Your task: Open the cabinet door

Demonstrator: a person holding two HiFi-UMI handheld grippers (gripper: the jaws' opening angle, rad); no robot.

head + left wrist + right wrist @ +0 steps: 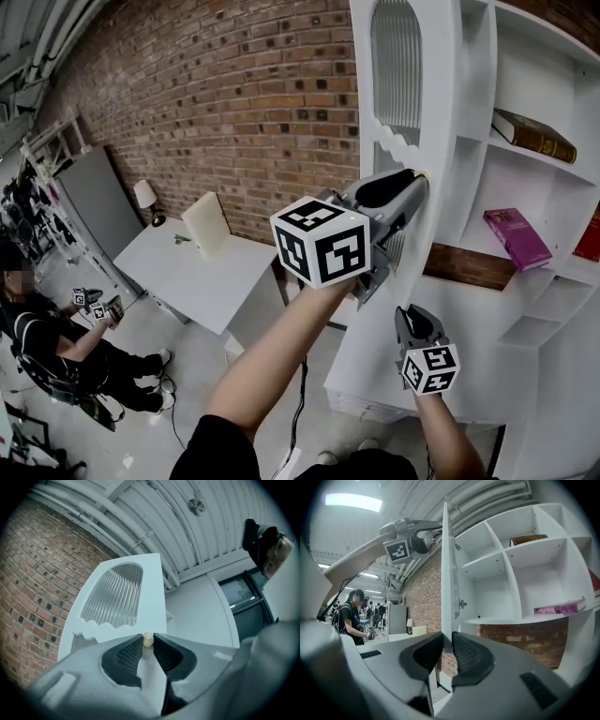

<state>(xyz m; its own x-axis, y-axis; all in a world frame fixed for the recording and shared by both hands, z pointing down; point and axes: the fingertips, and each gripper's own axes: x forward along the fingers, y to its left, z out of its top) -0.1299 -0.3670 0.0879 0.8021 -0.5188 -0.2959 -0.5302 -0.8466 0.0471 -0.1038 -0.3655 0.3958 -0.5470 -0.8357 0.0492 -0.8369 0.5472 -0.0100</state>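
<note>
Brick wall, books on cabinet shelves, left tool clamping knob, right tool clamping door edge.

The left gripper has a pale grey moulded shell with black hollows behind its tips. Its pads are black rubber, stippled with fine dots. At its rear sits a white cube printed with black square markers. The right gripper is the same make, with its own marker cube at the back. A black short sleeve covers the upper arm behind the left tool.
</note>
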